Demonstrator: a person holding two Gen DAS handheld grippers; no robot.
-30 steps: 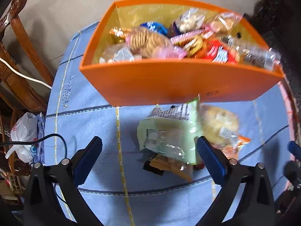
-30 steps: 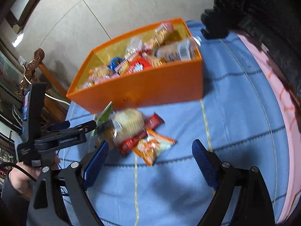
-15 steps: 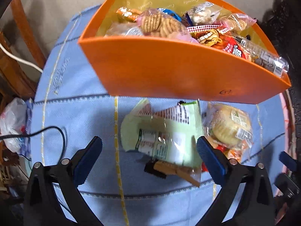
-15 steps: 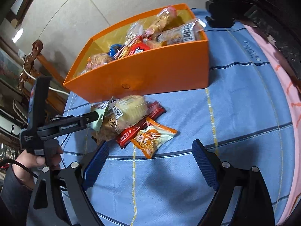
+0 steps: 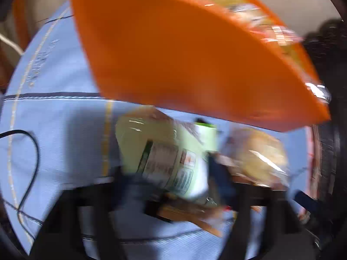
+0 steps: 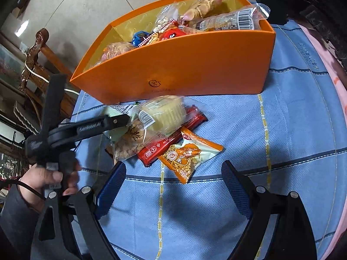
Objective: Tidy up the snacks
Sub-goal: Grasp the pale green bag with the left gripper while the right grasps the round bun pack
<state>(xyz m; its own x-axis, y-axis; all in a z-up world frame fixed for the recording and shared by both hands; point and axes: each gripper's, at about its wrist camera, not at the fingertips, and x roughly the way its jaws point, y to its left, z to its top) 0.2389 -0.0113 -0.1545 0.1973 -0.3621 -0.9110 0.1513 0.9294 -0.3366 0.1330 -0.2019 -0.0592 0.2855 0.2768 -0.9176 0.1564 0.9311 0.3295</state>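
Note:
An orange box [image 6: 195, 69] full of wrapped snacks stands on the blue cloth [image 6: 292, 119]. Loose in front of it lie a green packet [image 5: 173, 151], a bun in clear wrap [image 6: 164, 114], a brown cracker packet [image 6: 130, 138], a red bar [image 6: 171, 138] and an orange peanut packet [image 6: 188, 153]. My left gripper [image 5: 171, 179] is blurred; its jaws are closing, with the green packet between them and the pads at its two sides. My right gripper [image 6: 173, 179] stands open above bare cloth, just short of the peanut packet, with nothing between its fingers.
A carved wooden chair [image 6: 36, 49] stands off the table's left side. A black cable [image 5: 32, 151] loops over the cloth at left. Dark carved furniture [image 6: 314, 0] rises at the back right. A pink table edge [image 6: 338, 86] runs down the right.
My left gripper dropped toward the green packet and its jaws came together around it. My right gripper sank closer to the snack pile and stayed open.

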